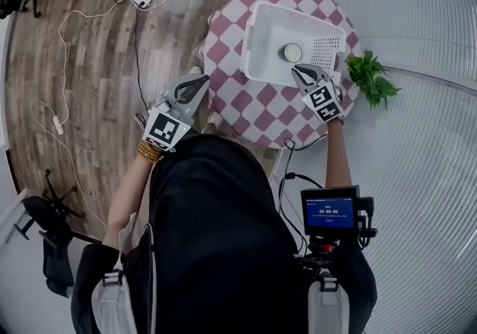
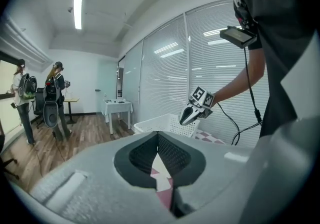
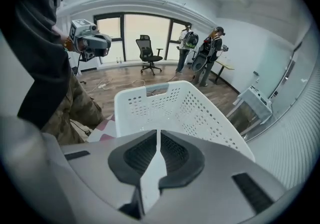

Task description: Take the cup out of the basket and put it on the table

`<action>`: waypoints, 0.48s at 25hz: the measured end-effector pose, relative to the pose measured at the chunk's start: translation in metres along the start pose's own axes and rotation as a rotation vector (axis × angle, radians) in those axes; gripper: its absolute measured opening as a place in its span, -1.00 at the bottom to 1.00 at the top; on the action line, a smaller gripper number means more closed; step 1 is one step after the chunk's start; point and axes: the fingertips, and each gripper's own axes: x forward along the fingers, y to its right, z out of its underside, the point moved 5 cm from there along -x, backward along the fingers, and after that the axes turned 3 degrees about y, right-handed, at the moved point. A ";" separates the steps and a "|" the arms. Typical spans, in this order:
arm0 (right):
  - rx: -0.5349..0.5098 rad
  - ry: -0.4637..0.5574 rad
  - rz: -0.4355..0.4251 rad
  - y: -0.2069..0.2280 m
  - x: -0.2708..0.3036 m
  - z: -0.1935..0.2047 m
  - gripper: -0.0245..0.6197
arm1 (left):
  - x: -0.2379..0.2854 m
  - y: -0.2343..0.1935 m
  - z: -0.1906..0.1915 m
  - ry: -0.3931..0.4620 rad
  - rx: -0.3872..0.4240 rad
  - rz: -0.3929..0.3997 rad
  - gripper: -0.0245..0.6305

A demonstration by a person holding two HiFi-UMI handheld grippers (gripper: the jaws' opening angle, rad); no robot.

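Currently we're hovering the right gripper (image 1: 298, 70) at the near rim of the basket (image 1: 251, 42), jaws pressed together with nothing between them. The cup (image 1: 291, 52) is sitting upright inside the basket, just beyond that rim. If we're descending with the jaws together, we're risking tipping the cup. The left gripper (image 1: 203, 80), also closed and empty, is hanging off the edge of the table (image 1: 253, 112), so nothing is bracing the basket and it's probably sliding if we're dragging the cup against a wall. The plant (image 1: 373, 79) is sitting near the right gripper, so we're risking a snag there.
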 end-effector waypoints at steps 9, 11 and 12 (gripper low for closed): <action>-0.043 -0.229 -0.147 0.037 0.067 0.027 -0.65 | -0.017 -0.037 0.013 -0.023 -0.044 -0.090 -0.91; -0.055 -0.280 -0.186 0.038 0.083 0.035 -0.61 | -0.021 -0.042 0.015 -0.025 -0.053 -0.108 -0.91; -0.060 -0.314 -0.205 0.037 0.091 0.040 -0.59 | -0.023 -0.044 0.015 -0.026 -0.059 -0.116 -0.91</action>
